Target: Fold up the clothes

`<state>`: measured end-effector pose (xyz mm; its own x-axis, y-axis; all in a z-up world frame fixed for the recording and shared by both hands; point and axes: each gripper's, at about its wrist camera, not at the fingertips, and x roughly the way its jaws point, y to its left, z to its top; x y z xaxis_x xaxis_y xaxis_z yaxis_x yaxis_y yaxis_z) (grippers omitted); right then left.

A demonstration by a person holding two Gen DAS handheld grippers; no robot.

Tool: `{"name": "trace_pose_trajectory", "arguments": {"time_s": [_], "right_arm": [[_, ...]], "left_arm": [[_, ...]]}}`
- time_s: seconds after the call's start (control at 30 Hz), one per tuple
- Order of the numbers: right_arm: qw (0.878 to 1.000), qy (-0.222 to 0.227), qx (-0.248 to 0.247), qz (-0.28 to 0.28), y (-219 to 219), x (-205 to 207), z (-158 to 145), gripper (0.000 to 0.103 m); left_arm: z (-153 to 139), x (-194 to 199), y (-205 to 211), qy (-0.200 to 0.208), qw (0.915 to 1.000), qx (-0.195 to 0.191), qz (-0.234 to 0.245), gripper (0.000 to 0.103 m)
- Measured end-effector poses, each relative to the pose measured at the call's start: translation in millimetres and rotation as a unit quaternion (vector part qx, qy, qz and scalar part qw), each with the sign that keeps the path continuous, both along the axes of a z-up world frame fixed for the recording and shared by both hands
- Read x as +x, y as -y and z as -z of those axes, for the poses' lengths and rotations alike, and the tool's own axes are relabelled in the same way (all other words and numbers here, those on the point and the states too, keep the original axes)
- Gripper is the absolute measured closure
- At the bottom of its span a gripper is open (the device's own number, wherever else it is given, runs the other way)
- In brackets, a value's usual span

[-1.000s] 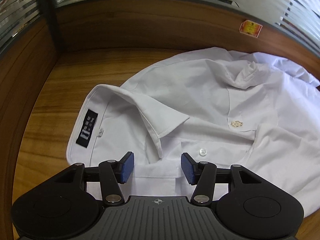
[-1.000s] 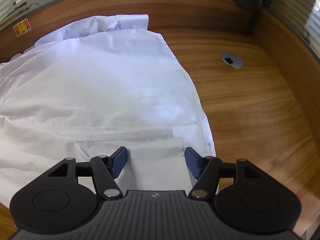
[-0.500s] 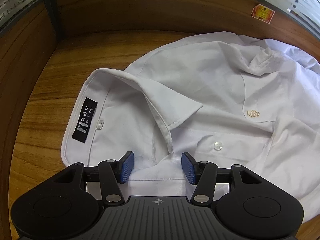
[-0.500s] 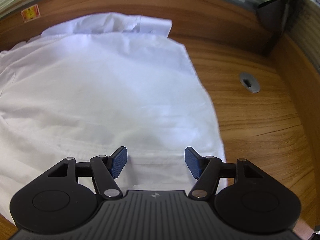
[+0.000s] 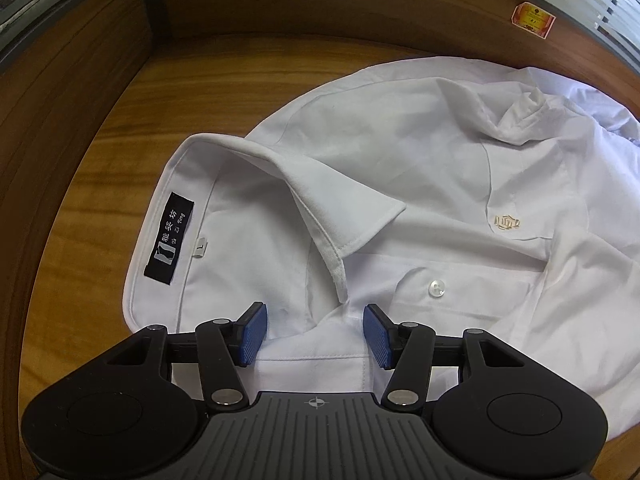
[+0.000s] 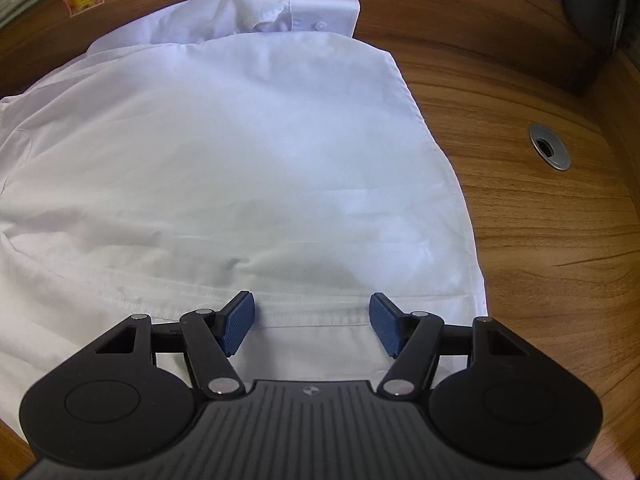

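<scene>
— Shirt [image 5: 420, 168], white, where does it lie?
— Spread across a wooden desk [image 5: 104, 240] with warm grain, its collar [image 5: 320, 208] toward the left gripper's side, a black label [image 5: 170, 236] inside the neck, a button [image 5: 436, 289] on the placket and a small gold emblem [image 5: 507, 222] on the chest pocket.
— And the room?
— Raised wooden panels [image 5: 340, 4] edge the desk, one bearing a red-and-gold sticker [image 5: 534, 19]; striped frosted glass stands above (only slivers of it show). A metal cable grommet [image 6: 549, 152] sits in the desktop, well apart from the shirt's hem.
— The grippers?
— Left gripper [image 5: 316, 334]: jaws spread wide over the fabric just below the collar, gripping nothing. Right gripper [image 6: 312, 324]: equally wide apart above a stitched seam near the hem, empty; a buttoned cuff [image 6: 324, 12] lies at the far edge
</scene>
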<state>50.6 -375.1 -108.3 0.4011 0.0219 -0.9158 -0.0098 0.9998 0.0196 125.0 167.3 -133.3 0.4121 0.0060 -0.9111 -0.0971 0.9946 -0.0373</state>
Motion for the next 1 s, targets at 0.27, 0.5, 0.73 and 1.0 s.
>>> {"name": "trace_pose_trajectory", "arguments": {"time_s": [0.27,0.5,0.73,1.0], "right_arm": [[1.000,-0.003,0.000,-0.012,6,-24,-3,0.033],[1.000,-0.005,-0.001,-0.018,9,-43,-6,0.033],[0.999,-0.004,-0.025,-0.025,3,-39,-23,0.033],[0.998,0.034,-0.022,-0.049,5,-13,-62,0.033]], "left_arm": [[-9,-37,2,-0.010,0.9998,-0.007,-0.015,0.046],[-15,-48,3,-0.017,0.9997,-0.009,-0.015,0.044],[-38,-32,0,-0.009,0.9998,-0.012,-0.009,0.044],[-74,1,4,0.020,0.9995,-0.020,0.011,0.044]]}}
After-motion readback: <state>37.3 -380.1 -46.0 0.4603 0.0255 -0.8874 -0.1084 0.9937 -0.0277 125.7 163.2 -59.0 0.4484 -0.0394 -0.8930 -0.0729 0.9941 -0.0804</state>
